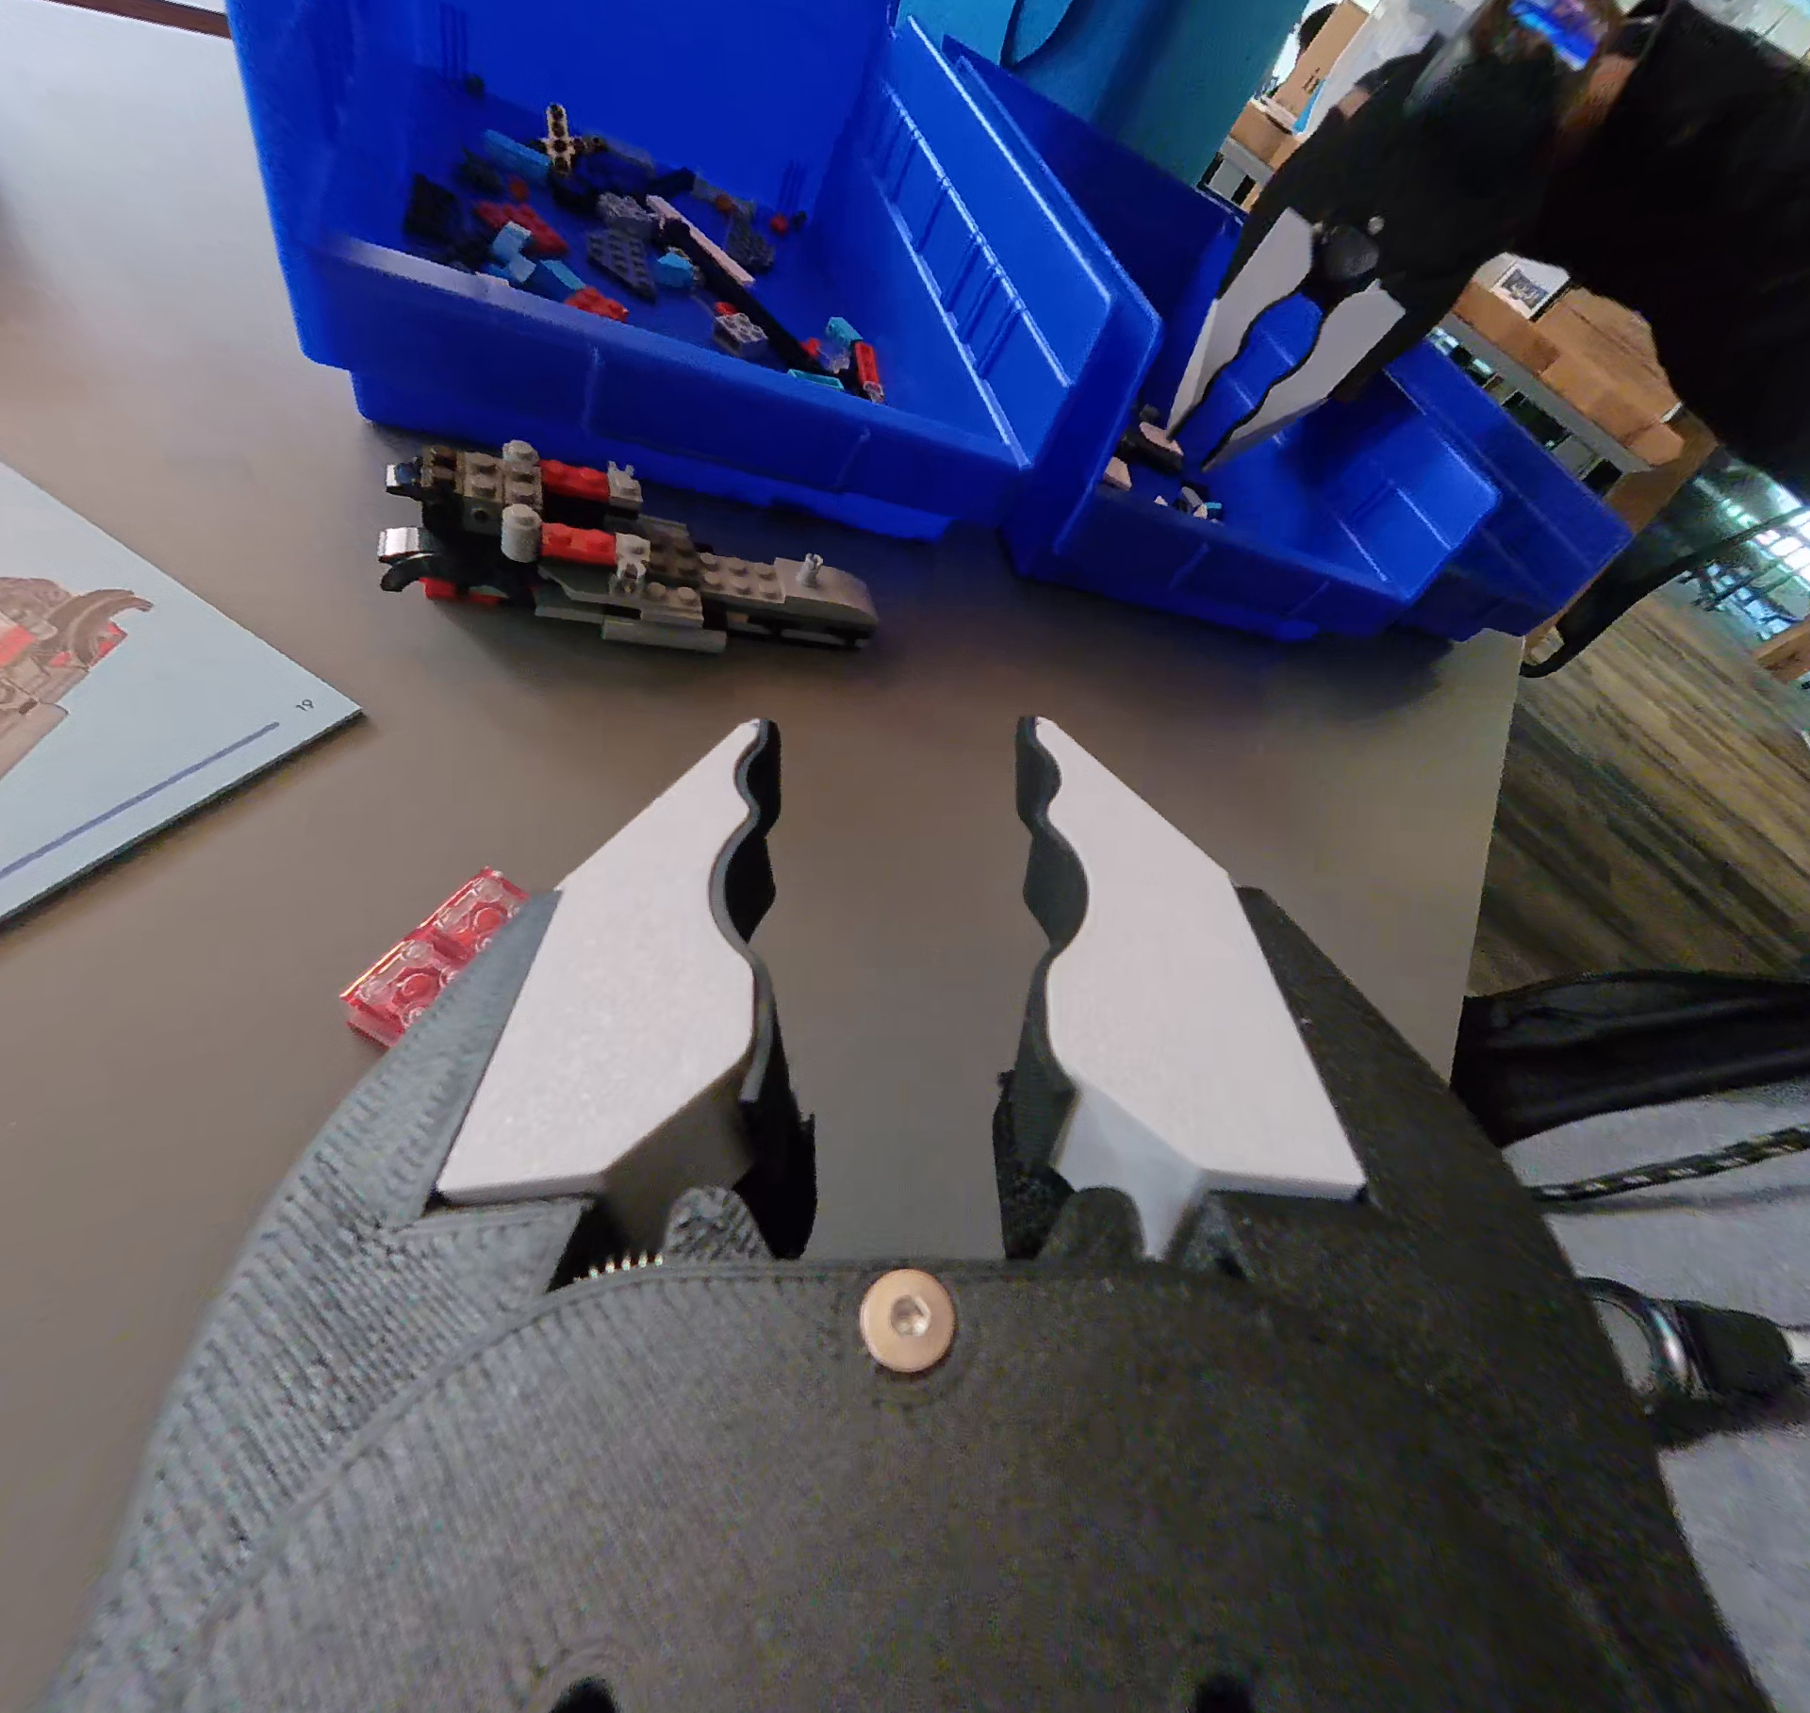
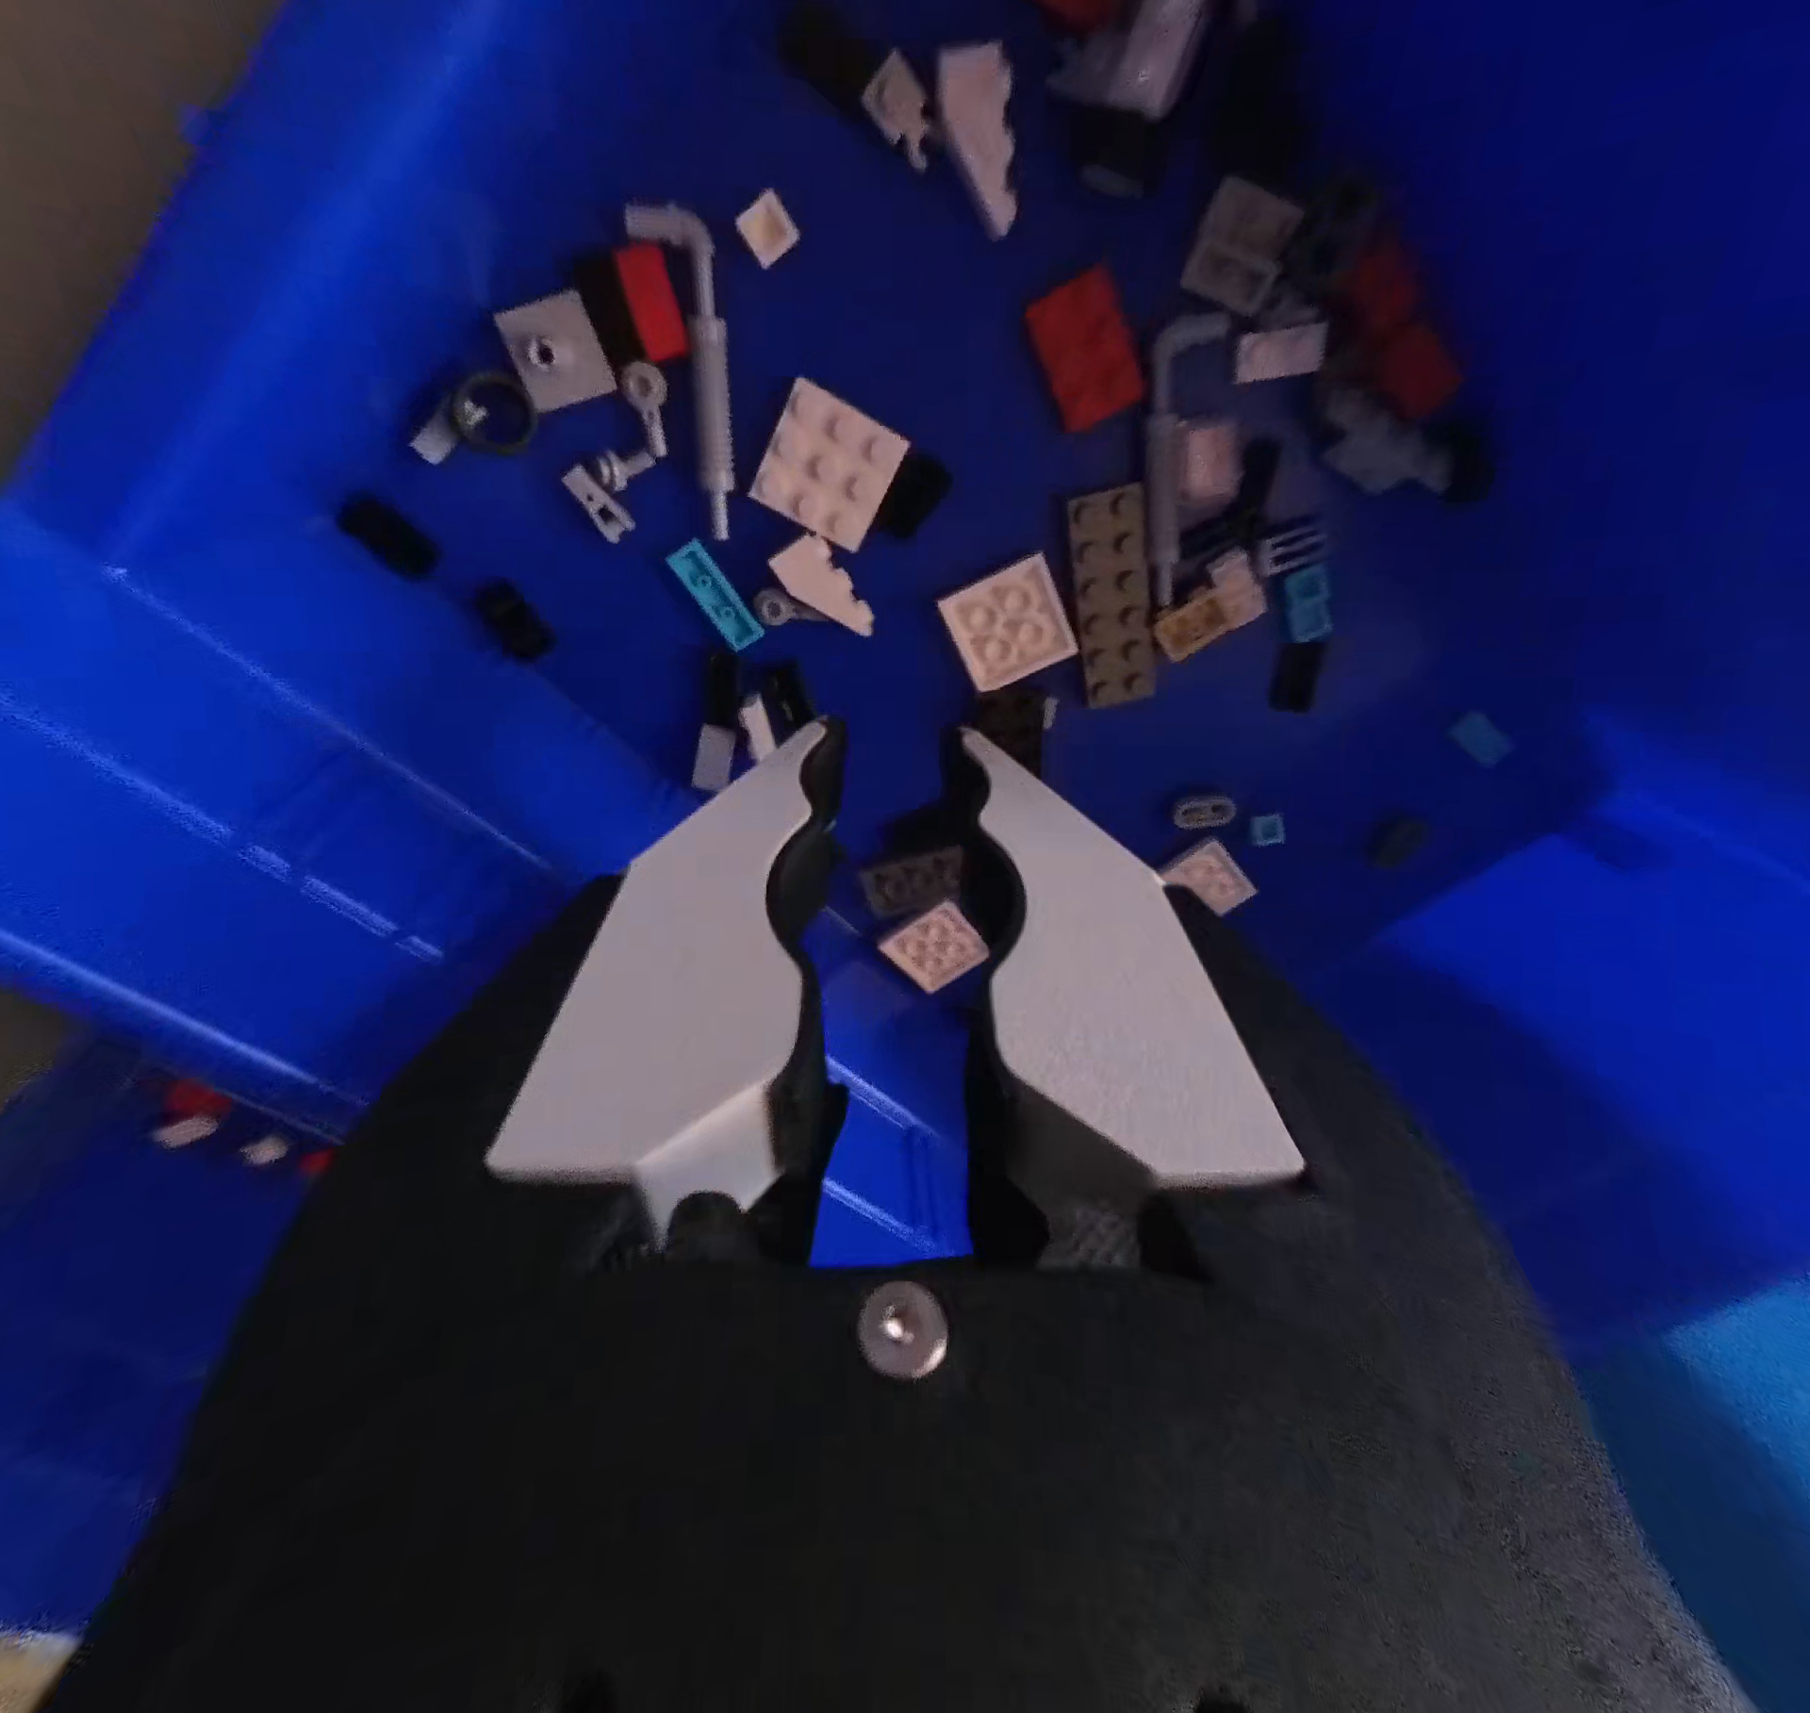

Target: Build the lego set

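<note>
A partly built grey, black and red lego model (image 1: 627,549) lies on the dark table in front of the left blue bin (image 1: 607,393). My left gripper (image 1: 896,735) is open and empty, low over the table, short of the model. A clear red plate (image 1: 431,956) lies by its left finger. My right gripper (image 2: 891,740) is open and empty, pointing down into the right blue bin (image 2: 294,686) over loose pieces; it also shows in the left wrist view (image 1: 1190,447). A dark plate (image 2: 911,877) and a white 2x2 plate (image 2: 930,946) lie between its fingers.
An instruction booklet (image 1: 127,686) lies at the left. The right bin (image 1: 1371,530) stands by the table's right edge, with floor beyond. A black bag (image 1: 1645,1039) lies at the right. A person in black (image 1: 1616,197) stands behind. One gripper's finger ends stand about 35 centimeters off the other's.
</note>
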A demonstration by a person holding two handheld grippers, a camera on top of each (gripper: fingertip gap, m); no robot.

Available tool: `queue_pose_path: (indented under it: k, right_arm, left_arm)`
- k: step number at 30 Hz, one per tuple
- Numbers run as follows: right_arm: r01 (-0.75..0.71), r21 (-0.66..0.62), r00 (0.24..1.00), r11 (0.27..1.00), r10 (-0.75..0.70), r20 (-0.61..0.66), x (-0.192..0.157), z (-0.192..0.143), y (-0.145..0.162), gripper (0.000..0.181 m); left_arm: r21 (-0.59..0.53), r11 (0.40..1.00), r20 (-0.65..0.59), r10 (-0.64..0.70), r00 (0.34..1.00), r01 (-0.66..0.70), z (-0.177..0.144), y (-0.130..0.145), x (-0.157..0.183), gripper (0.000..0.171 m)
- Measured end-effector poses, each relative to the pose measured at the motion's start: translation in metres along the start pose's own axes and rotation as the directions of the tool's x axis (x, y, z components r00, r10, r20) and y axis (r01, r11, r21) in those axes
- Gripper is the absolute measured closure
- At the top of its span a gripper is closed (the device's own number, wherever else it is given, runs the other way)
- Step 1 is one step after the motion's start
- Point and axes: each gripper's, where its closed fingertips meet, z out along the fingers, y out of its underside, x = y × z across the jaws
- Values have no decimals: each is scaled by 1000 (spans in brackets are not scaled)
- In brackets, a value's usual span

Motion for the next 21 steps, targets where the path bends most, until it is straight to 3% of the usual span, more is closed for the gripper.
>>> queue_pose_path:
  k: [5,10,15,21]
  right_arm:
    - [35,-135,996,990,-23,90,-9,22,12,160]
    - [34,-114,997,993,-25,76,-8,23,4,163]
    - [9,-101,999,995,-13,-32,7,22,5,162]
    - [-53,-23,998,998,53,-24,7,11,1,162]
  left_arm:
    - [2,1000,-19,-25,1000,25,0,0,0,123]
    - [20,998,-29,-53,998,54,-2,-3,-2,123]
    - [27,997,-39,-68,997,69,-3,-4,-2,123]
    - [41,997,-44,-70,997,72,-5,-6,-2,123]
